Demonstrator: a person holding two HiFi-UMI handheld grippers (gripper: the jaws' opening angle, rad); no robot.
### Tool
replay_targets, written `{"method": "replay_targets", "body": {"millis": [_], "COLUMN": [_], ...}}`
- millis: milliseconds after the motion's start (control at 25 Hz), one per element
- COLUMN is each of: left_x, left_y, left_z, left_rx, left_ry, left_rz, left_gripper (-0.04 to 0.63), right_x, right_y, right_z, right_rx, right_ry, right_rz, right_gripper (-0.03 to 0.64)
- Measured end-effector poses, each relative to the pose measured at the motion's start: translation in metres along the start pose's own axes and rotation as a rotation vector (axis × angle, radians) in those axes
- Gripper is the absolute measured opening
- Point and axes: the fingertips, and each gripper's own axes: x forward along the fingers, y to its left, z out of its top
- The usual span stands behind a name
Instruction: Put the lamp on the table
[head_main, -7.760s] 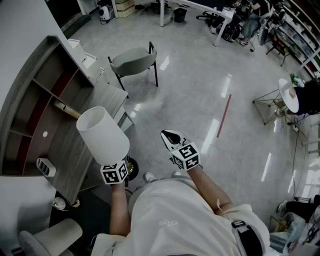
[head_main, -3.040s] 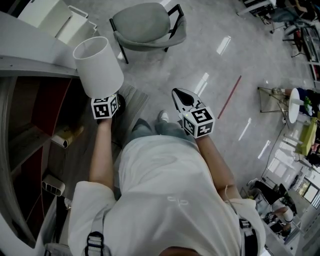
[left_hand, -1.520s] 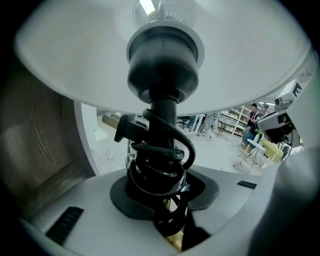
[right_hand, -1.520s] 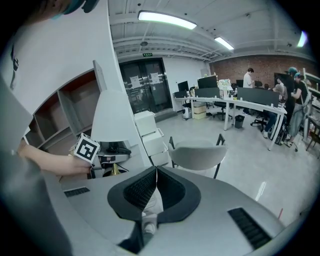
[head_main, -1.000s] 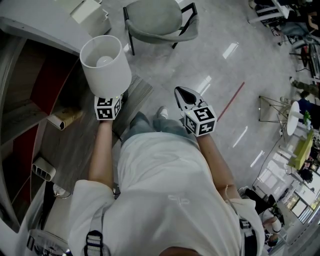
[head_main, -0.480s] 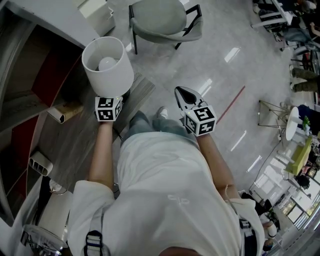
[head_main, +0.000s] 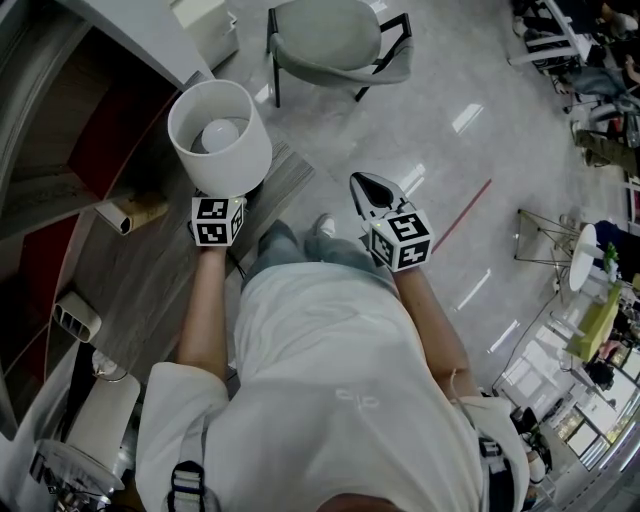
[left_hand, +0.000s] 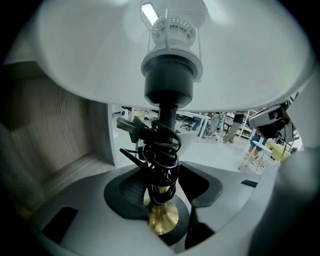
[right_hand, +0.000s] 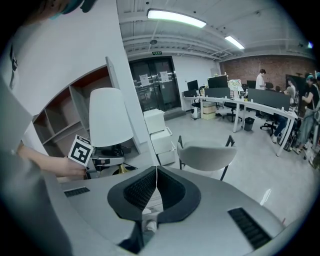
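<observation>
- Runs along the left as a wood-grained desk (head_main: 150, 290), under open shelving (head_main: 100, 150).
- Carries a lamp (head_main: 220, 135) upright at the far corner (white shade hides the base from above).
- Holds a cardboard tube (head_main: 130, 215) by the shelving.
- Bears a small slotted box (head_main: 75, 317) nearer in.

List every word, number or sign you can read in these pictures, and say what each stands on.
Nothing is readable.
Green sign above the dark double doors: too small to read.
White paper sheets on those doors: blurred.
Black-and-white square markers on the two white cubes: patterns, no writing.
</observation>
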Motion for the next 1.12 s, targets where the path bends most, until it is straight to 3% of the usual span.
{"method": "replay_targets", "body": {"millis": [760, 1120], "left_x": [-0.036, -0.053], "left_y": [0.005, 0.009], "left_z": [-0.028, -0.039], "left_rx": [-0.117, -0.096], "left_ry": [-0.004, -0.001], "left_rz": [0.049, 0.076], "left_gripper": [0.219, 0.225], "right_x": [0.005, 0.015], "right_y": [0.022, 0.04], "right_z": [-0.008, -0.012], "right_rx": [-0.04, -0.065], "right_ry": [0.021, 0.043], "right_rz": [0.058, 0.101], "right_gripper": [0.032, 0.032]}}
